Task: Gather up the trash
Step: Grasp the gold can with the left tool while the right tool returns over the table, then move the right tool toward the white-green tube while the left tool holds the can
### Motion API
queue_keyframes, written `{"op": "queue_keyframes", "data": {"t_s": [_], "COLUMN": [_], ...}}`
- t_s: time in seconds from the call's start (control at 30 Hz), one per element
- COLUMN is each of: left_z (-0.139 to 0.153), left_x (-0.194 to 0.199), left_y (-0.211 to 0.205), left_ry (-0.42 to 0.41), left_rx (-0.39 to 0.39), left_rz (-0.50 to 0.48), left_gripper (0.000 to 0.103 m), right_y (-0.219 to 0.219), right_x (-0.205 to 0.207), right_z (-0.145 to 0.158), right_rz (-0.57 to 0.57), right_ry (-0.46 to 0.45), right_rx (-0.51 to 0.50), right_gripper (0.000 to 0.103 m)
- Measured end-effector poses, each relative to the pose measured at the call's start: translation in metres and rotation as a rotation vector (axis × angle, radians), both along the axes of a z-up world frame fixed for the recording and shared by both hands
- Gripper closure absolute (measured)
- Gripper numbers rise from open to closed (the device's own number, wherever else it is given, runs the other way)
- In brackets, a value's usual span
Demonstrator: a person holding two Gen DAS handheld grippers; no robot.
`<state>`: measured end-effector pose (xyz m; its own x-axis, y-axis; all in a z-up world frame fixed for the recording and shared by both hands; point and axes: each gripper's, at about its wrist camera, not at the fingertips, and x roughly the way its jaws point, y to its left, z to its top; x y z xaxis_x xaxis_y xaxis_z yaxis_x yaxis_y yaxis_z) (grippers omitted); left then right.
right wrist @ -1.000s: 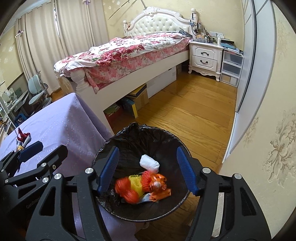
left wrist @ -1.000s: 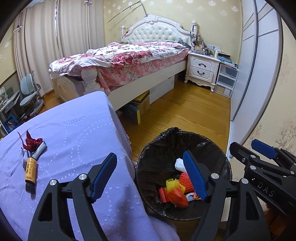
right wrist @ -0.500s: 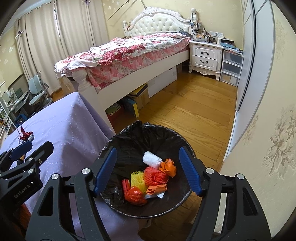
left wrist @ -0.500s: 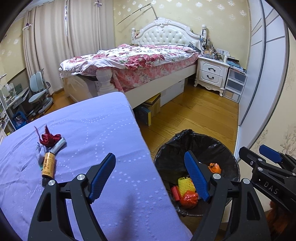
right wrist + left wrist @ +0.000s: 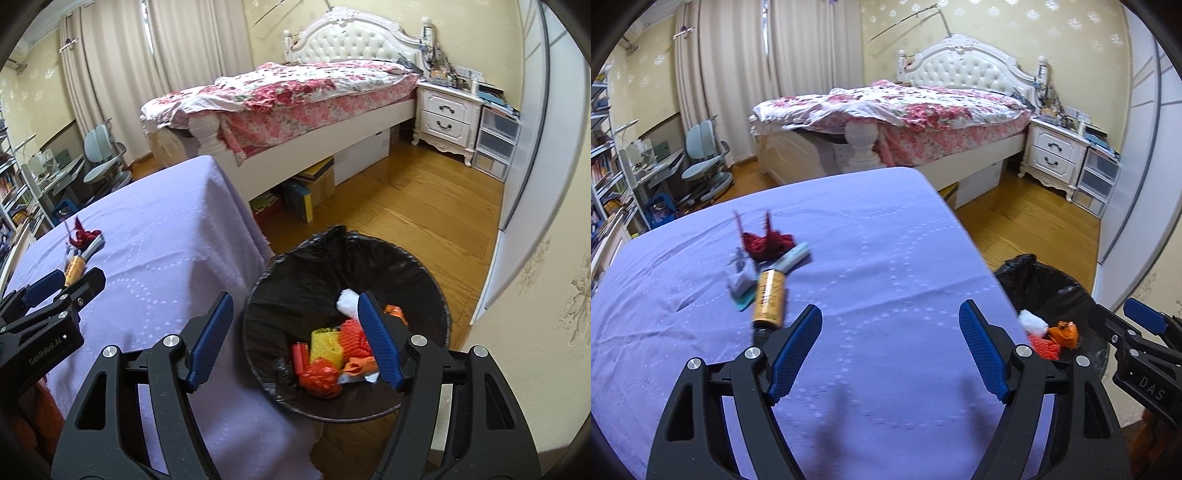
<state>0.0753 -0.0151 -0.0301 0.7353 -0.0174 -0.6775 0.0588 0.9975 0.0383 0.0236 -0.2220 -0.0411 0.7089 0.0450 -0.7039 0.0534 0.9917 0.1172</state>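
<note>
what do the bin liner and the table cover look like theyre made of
Bin liner: thin black plastic film, glossy and crinkled, bunched over the rim. Table cover: likely woven fabric, matte lilac, with faint dotted stitched patterns and soft creases; it drapes over the edge.

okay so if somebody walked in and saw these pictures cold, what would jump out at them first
Probably the black-lined trash bin on the wood floor beside the table, with bright orange, yellow and white scraps at its bottom. Next, the small cluster of litter on the purple tablecloth: a crumpled red wrapper and a gold-labelled bottle lying on its side. Both the left hand-held gripper and right hand-held gripper are open and empty.
</note>
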Motion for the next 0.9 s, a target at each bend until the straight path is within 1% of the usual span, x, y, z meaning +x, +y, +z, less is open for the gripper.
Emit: {"op": "queue_keyframes", "data": {"t_s": [0.27, 0.3, 0.33, 0.4, 0.43, 0.57, 0.67, 0.73, 0.77, 0.83, 0.9], "left_z": [-0.006, -0.007, -0.008, -0.011, -0.013, -0.019, -0.021, -0.025, -0.026, -0.025, -0.026], "left_x": [0.014, 0.015, 0.018, 0.024, 0.026, 0.033, 0.038, 0.04, 0.04, 0.039, 0.036], "left_y": [0.043, 0.047, 0.051, 0.058, 0.061, 0.072, 0.077, 0.08, 0.082, 0.085, 0.087], "left_ry": [0.018, 0.019, 0.025, 0.04, 0.048, 0.083, 0.112, 0.136, 0.147, 0.144, 0.142], "left_rx": [-0.009, -0.01, -0.011, -0.014, -0.014, -0.025, -0.04, -0.059, -0.075, -0.09, -0.098], "left_rz": [0.098, 0.104, 0.111, 0.124, 0.128, 0.129, 0.119, 0.109, 0.103, 0.096, 0.086], "left_gripper": [0.026, 0.028, 0.031, 0.034, 0.037, 0.043, 0.051, 0.067, 0.07, 0.075, 0.076], "right_y": [0.043, 0.046, 0.051, 0.059, 0.062, 0.076, 0.087, 0.091, 0.096, 0.102, 0.108], "right_x": [0.009, 0.011, 0.013, 0.016, 0.017, 0.023, 0.028, 0.03, 0.031, 0.033, 0.035], "right_z": [0.002, 0.002, 0.002, 0.002, 0.001, 0.0, 0.0, 0.0, 0.0, -0.001, -0.002], "right_rz": [0.09, 0.096, 0.106, 0.121, 0.127, 0.155, 0.176, 0.185, 0.194, 0.205, 0.216], "right_ry": [0.007, 0.009, 0.011, 0.014, 0.015, 0.023, 0.031, 0.033, 0.035, 0.038, 0.041], "right_rx": [-0.017, -0.018, -0.017, -0.015, -0.015, -0.017, -0.016, -0.018, -0.02, -0.024, -0.027], "right_gripper": [0.035, 0.035, 0.035, 0.035, 0.035, 0.035, 0.035, 0.035, 0.035, 0.035, 0.035]}}
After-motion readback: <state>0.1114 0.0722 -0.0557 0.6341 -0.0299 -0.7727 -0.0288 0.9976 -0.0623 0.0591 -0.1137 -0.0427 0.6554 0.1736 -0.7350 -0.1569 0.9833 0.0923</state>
